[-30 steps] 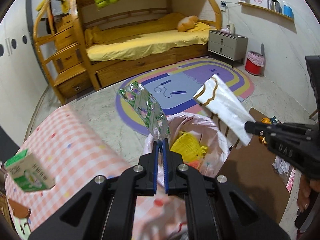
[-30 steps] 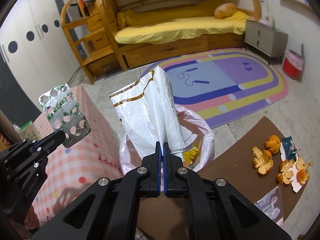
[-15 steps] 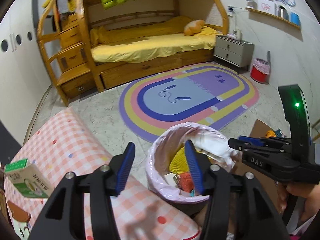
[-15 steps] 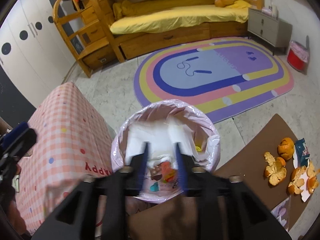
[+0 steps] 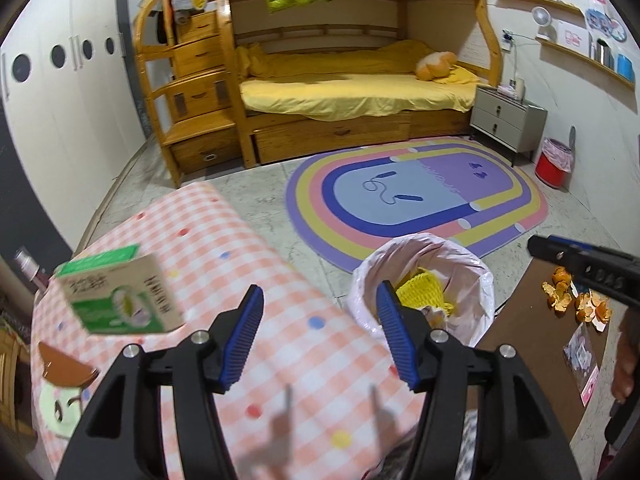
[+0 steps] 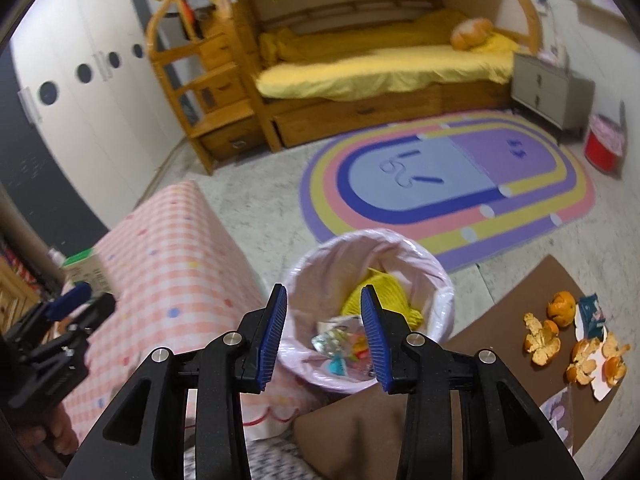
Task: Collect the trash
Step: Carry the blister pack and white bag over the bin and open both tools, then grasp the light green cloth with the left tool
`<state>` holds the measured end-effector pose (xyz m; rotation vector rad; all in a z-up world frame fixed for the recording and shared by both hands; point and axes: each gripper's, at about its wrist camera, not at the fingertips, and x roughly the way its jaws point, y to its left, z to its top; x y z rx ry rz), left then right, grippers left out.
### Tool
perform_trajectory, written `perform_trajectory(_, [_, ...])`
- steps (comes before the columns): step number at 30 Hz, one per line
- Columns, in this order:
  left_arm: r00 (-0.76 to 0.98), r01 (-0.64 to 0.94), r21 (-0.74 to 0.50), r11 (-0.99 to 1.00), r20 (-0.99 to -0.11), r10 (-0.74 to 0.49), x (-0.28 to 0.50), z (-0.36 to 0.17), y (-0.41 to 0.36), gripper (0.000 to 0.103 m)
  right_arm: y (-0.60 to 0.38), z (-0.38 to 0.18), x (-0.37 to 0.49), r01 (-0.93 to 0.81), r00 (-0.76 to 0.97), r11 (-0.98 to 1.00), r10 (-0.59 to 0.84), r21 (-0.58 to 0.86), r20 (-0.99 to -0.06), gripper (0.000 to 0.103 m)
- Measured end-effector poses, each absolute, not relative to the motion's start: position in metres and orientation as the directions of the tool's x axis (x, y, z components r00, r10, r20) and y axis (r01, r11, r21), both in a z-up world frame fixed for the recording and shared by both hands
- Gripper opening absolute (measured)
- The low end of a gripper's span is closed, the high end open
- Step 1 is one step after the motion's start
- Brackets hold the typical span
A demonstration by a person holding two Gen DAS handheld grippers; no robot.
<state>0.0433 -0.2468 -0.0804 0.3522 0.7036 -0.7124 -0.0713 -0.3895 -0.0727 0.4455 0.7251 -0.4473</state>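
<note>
My left hand-held gripper tilts down over the table, jaws just opened wide and empty. My right hand-held gripper points down at the bin at frame centre, jaws half open, empty. Peels lie at the right edge; a carton stands left.

The bin, lined with a pale pink bag, stands upright on the floor between the checked worktop and a brown mat. Inside lie a yellow net at 1 o'clock and what looks like a foil blister pack among bright scraps. Orange peels lie on the mat at 3 o'clock. A green carton stands on the worktop.
</note>
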Motion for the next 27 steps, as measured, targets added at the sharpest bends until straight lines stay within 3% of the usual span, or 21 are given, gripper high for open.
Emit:
perform_trajectory(4, [0.562, 0.658, 0.029, 0.753, -0.684, -0.465, 0.042, -0.077, -0.211, 0.066, -0.351, -0.058, -0.064, 0.415, 0.699, 0.885, -0.162, 0.211, -0.697, 0.04])
perform_trajectory(11, [0.588, 0.546, -0.005, 0.838, -0.71, -0.387, 0.05, -0.088, -0.143, 0.07, -0.286, -0.05, -0.037, 0.245, 0.718, 0.958, -0.076, 0.148, -0.691, 0.04])
perform_trajectory(16, [0.621, 0.447, -0.004, 0.895, -0.719, -0.313, 0.062, -0.095, -0.096, 0.077, -0.246, -0.048, -0.014, 0.15, 0.728, 0.981, -0.026, 0.122, -0.686, 0.056])
perform_trajectory(19, [0.648, 0.376, 0.007, 0.927, -0.717, -0.258, 0.071, -0.096, -0.067, 0.083, -0.226, -0.05, 0.003, 0.118, 0.728, 0.988, -0.017, 0.1, -0.685, 0.057])
perform_trajectory(24, [0.668, 0.275, 0.013, 0.961, -0.722, -0.181, 0.084, -0.101, -0.021, 0.085, -0.203, -0.056, 0.023, 0.095, 0.737, 0.992, -0.011, 0.087, -0.676, 0.055])
perform_trajectory(27, [0.666, 0.213, 0.007, 0.977, -0.733, -0.14, 0.096, -0.107, 0.007, 0.085, -0.194, -0.059, 0.034, 0.083, 0.737, 0.993, -0.001, 0.089, -0.676, 0.04])
